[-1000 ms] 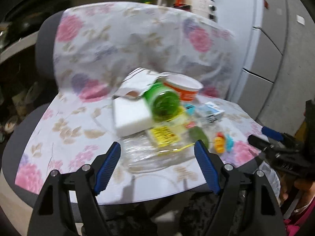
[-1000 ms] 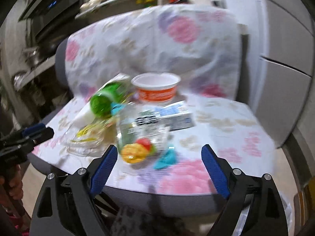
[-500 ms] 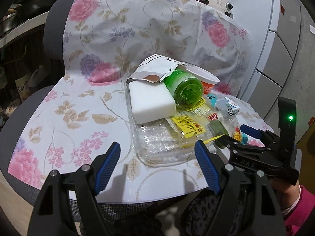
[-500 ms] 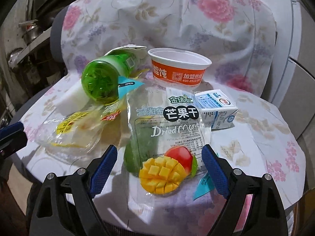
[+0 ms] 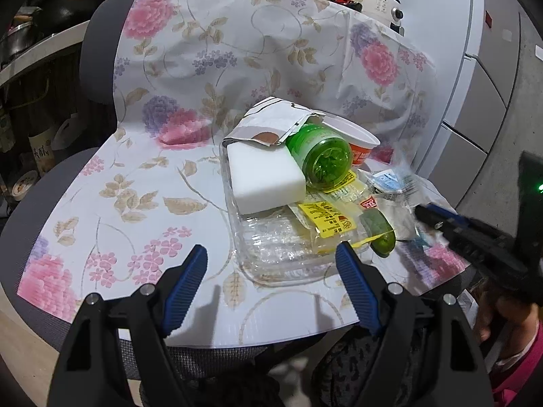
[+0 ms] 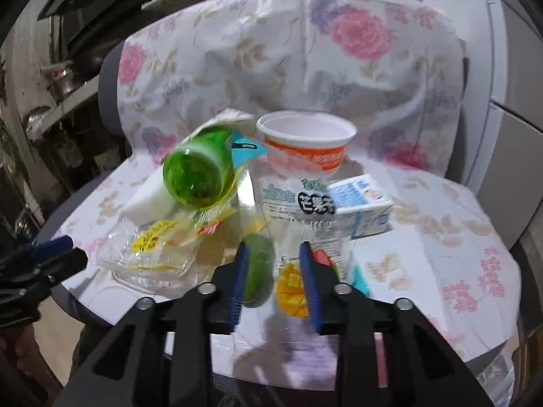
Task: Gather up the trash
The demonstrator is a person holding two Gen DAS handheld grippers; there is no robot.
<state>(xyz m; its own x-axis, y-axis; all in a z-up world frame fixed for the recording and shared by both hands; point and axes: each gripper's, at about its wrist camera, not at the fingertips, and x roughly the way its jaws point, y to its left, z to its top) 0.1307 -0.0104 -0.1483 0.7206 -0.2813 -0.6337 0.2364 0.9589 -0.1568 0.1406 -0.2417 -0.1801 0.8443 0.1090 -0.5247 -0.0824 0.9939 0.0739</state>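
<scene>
A pile of trash lies on a chair seat under a floral cloth [image 5: 135, 203]. It holds a green plastic bottle [image 5: 320, 156] on its side, a white foam block [image 5: 264, 179], a clear plastic tray [image 5: 281, 254], yellow wrappers [image 5: 325, 217], an orange paper cup [image 6: 307, 142], a small milk carton [image 6: 363, 207] and a dried-mango bag [image 6: 295, 230]. My left gripper [image 5: 271, 271] is open just before the clear tray. My right gripper [image 6: 274, 271] has its jaws closing around the near end of the mango bag, a gap still between them. It also shows in the left wrist view [image 5: 451, 224].
The chair back [image 5: 237, 51] rises behind the pile. Shelves with pots [image 6: 64, 81] stand at the left. Grey cabinet fronts [image 5: 482, 101] are at the right. The seat's front edge [image 5: 271, 339] lies just below my left gripper.
My right gripper's jaws have narrowed from wide open around the mango bag, which has lifted and crumpled a little. My left gripper has moved slightly closer to the clear tray, still open.
</scene>
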